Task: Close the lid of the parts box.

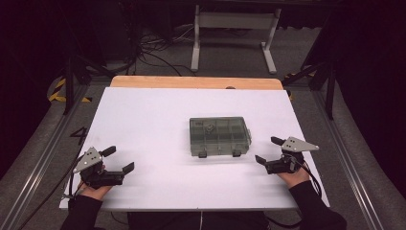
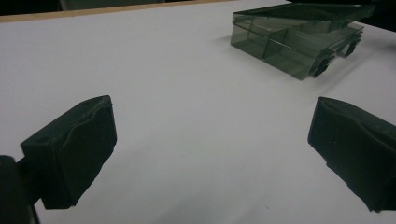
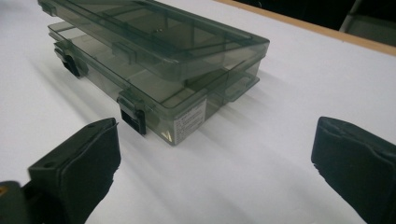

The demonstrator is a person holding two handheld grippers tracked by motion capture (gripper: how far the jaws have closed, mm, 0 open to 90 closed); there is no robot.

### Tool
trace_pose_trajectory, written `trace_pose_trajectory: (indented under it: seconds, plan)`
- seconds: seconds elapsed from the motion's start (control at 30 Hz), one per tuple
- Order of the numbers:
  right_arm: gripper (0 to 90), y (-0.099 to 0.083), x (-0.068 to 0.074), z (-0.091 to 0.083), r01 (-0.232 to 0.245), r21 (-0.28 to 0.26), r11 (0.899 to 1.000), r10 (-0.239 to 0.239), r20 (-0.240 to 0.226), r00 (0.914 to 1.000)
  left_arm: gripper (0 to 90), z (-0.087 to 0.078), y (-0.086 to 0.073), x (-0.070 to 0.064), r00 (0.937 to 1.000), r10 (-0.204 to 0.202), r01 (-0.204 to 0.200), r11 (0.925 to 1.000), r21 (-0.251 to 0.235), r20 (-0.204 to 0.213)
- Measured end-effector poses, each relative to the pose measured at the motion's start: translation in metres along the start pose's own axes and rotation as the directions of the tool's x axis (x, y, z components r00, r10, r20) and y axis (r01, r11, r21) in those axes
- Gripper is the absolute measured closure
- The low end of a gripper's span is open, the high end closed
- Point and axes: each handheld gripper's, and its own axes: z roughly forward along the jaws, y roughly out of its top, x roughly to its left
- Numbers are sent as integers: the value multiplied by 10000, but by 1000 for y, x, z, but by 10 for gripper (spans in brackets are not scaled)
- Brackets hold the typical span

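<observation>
Resting at the near edge of the white table [image 1: 143,120], the left claw [image 1: 119,159] sits in the person's left hand [image 1: 93,189] with its jaws spread wide and nothing between them. Opposite, at the near right, the right claw [image 1: 269,149] is held the same way, jaws wide apart and empty, turned toward the middle. Farther in, between and beyond both claws, a smoky translucent compartment organizer box [image 1: 219,136] lies flat near the table's centre, lid down, its two dark latches [image 3: 133,119] facing the person; a small item shows through the lid in one compartment. Past the table's wooden far edge [image 1: 196,82] stands a white metal frame [image 1: 234,36] on the floor.
</observation>
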Motion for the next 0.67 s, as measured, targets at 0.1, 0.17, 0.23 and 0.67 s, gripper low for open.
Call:
trace_pose_trajectory:
  seconds: [0.1,0.17,0.23,0.67]
  plan:
    - [15,-2,0,3,-78,148,9999,77,43,10000,22,2,0,3,9999,-154,154,9998,83,-25]
    - [14,-1,1,3,-44,100,9999,42,125,9999,23,2,0,3,9999,-144,144,9999,87,-14]
    - [15,-2,0,2,-90,92,9999,88,164,9998,22,2,0,2,10000,4,-4,10000,80,-42]
    - [13,-2,-1,2,-202,99,9997,198,407,9990,22,-2,2,2,9999,-137,139,9996,-252,58]
